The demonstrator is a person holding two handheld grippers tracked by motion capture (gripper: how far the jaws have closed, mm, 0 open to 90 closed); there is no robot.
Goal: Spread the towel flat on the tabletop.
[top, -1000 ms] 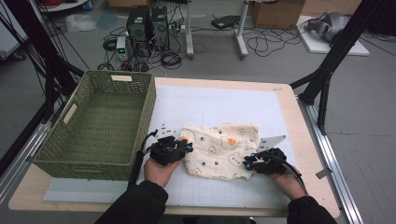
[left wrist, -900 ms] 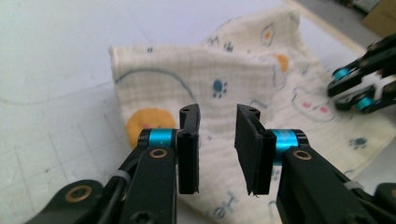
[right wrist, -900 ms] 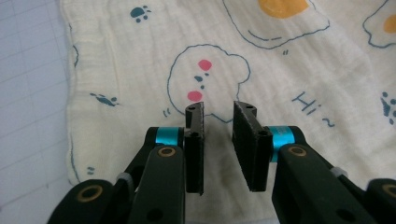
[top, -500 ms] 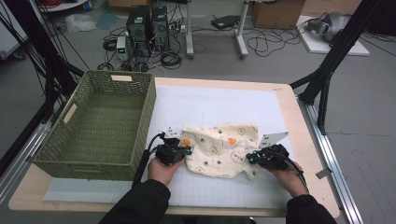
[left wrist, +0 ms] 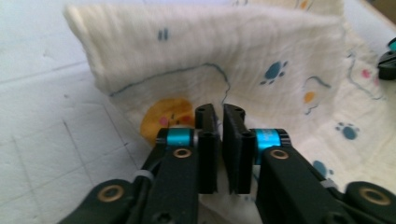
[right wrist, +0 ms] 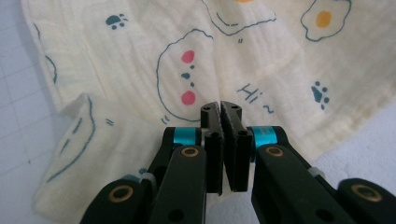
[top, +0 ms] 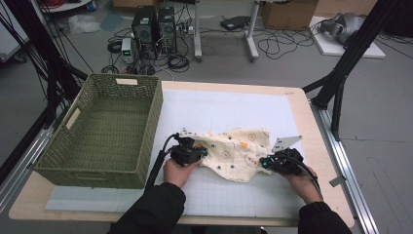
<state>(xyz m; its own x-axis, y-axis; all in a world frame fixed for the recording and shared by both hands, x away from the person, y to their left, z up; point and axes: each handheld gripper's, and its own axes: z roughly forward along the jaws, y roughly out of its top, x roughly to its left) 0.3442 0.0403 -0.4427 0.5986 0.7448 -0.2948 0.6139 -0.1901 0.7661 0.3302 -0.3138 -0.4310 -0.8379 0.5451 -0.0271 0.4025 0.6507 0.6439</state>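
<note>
While the cloth (top: 233,152) lies rumpled on the white mat (top: 229,109) of the tabletop (top: 311,146), to the right of the green basket (top: 104,129), the high view shows the left tongs (top: 198,151) at its left edge and the right tongs (top: 264,163) at its right edge, each held in a hand.

In the left gripper view, the left tongs (left wrist: 220,116) stand nearly closed with a narrow slit between the jaws (they have just eased open a little), and the cloth (left wrist: 261,56), folded up into a raised ridge, lies under and behind them; I cannot tell whether any fabric is pinched.

In the right gripper view, the right tongs (right wrist: 220,110) are clenched, tips meeting over the cloth (right wrist: 261,51) near its lower edge, apparently nipping the fabric.
</note>
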